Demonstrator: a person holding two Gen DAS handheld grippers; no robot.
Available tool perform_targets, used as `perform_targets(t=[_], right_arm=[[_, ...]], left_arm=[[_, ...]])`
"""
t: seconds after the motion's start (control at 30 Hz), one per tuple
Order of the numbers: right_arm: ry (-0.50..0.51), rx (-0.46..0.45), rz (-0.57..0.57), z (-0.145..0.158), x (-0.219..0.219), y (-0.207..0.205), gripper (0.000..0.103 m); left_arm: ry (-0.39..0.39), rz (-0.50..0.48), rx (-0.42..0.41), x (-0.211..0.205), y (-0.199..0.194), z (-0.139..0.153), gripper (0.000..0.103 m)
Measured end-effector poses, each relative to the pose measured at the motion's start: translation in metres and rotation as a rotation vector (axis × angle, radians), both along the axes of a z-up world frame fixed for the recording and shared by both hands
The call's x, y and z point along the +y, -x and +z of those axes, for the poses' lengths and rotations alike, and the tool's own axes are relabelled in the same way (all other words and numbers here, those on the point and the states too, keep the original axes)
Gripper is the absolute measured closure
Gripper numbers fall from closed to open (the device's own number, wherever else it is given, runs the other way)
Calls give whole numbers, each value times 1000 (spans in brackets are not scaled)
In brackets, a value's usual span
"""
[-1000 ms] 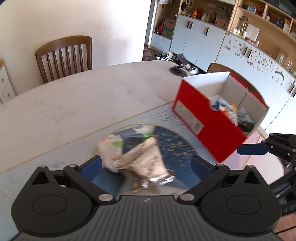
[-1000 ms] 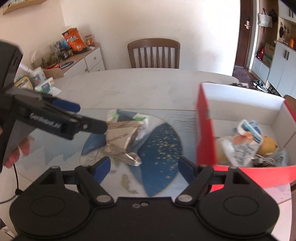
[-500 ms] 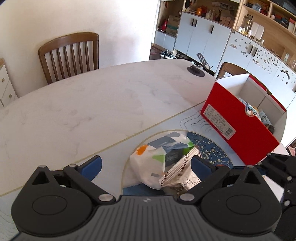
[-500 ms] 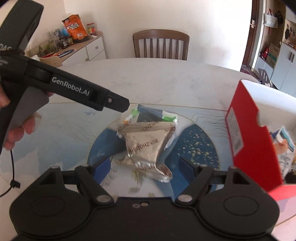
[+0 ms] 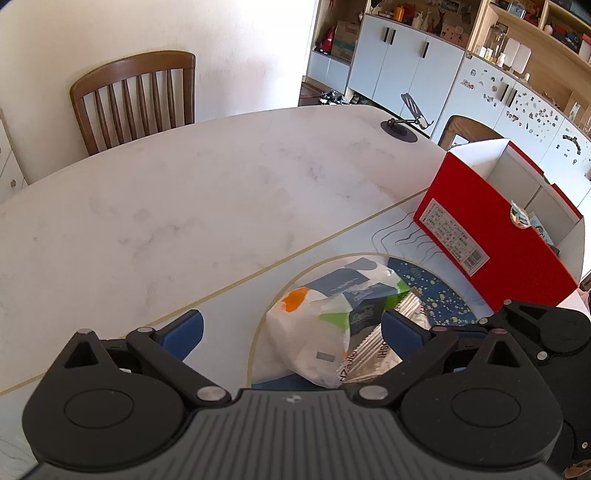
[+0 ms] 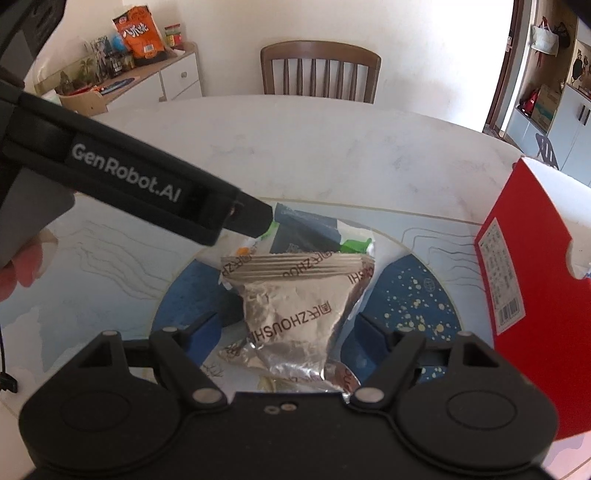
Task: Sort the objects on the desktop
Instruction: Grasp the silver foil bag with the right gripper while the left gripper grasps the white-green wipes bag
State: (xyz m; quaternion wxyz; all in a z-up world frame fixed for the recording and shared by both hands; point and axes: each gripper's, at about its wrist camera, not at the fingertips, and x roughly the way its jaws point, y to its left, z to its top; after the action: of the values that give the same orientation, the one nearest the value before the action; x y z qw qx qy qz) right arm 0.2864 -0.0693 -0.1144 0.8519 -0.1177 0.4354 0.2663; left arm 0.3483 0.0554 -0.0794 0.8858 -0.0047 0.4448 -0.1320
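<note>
A silver foil packet (image 6: 295,314) lies on top of a white tissue pack (image 5: 314,332) with orange, green and dark blue print, both on the blue round print of the table mat (image 6: 413,295). My right gripper (image 6: 288,332) is open low over the foil packet, one finger on each side of it and not pressing. My left gripper (image 5: 291,332) is open too, with the white pack between its fingers, toward the right one. In the right wrist view its tip (image 6: 258,218) hangs over the pack's far edge. A red open box (image 5: 491,251) holding several items stands to the right.
A wooden chair (image 5: 136,92) stands behind the oval marble table (image 5: 221,184). A black phone stand (image 5: 402,125) sits at the table's far right edge. A sideboard with snack bags (image 6: 140,33) is at the back left. A hand (image 6: 22,269) holds the left gripper.
Both grippers have sunk toward the two packs, which now look larger. The foil packet now lies between the right fingers. The red box has slid toward the right edge of both views.
</note>
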Motion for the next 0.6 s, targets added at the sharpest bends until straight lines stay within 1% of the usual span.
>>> perform_targets(t=[0.1, 0.13, 0.17, 0.27, 0.3, 0.43, 0.6], right_arm=[[17, -7, -4, -5, 2, -4, 26], [18, -7, -2, -6, 3, -5, 28], [17, -4, -4, -7, 2, -7, 33], [20, -2, -10, -9, 1, -9, 41], [18, -3, -9, -9, 0, -9, 42], [8, -4, 4, -9, -4, -8, 55], [-29, 38, 11, -9, -20, -9, 58]], left_arm=[[13, 3, 18, 2, -2, -5, 0], [17, 3, 22, 3, -3, -6, 0], [22, 0, 22, 3, -3, -7, 0], [32, -24, 20, 3, -4, -8, 0], [32, -38, 17, 2, -4, -8, 0], [1, -122, -12, -4, -2, -9, 0], [-42, -236, -48, -13, 2, -12, 0]])
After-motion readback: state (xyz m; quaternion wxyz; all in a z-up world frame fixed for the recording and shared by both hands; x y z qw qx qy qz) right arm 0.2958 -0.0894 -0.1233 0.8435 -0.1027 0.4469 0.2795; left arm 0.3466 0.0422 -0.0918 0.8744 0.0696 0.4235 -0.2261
